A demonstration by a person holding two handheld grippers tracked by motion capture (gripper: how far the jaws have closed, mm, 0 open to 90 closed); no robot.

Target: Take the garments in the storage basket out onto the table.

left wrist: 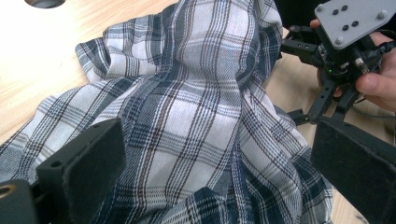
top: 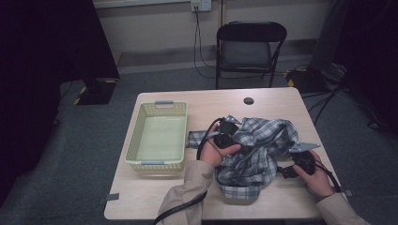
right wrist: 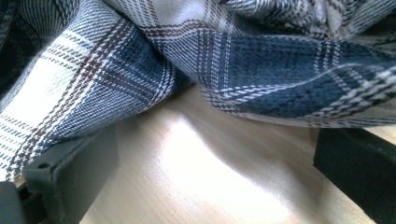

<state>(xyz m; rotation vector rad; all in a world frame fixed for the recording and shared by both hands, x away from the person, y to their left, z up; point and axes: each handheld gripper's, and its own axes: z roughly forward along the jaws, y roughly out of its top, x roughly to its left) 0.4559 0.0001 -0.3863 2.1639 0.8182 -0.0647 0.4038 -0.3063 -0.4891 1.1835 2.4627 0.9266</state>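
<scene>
**Crumpled plaid cloth between two spread tools: risks and blind spots**

Plaid cloth [top: 256, 152] bunched in a loose heap on the near right part of the surface [top: 155, 192], right of the pale yellow basket [top: 133, 136], which stands apart from it and looks empty. Left tool [top: 225, 136] at the heap's left edge, jaws spread wide with cloth rising between and beyond them, not yet pinched. Right tool [top: 300, 161] at the heap's right edge, jaws also spread, low over bare wood, with a hanging fold just above and in front of them.

Possible trouble from here:
- Closing on a thick bunch instead of a single edge, because many layers overlap; likely result a lump that will not spread or fold cleanly.
- Catching only a thin fold tip, then slipping out under the weight of the rest.
- Dragging the heap toward the near right edge of the surface, with part of the cloth sliding off.
- Snagging of the trailing cable [top: 204, 140] under the cloth at the left hand [top: 216, 152].

Hard to make out: kind of garment, position of its corners or hems, and contact between the left jaws and the fabric. Underside of the heap hidden.
</scene>
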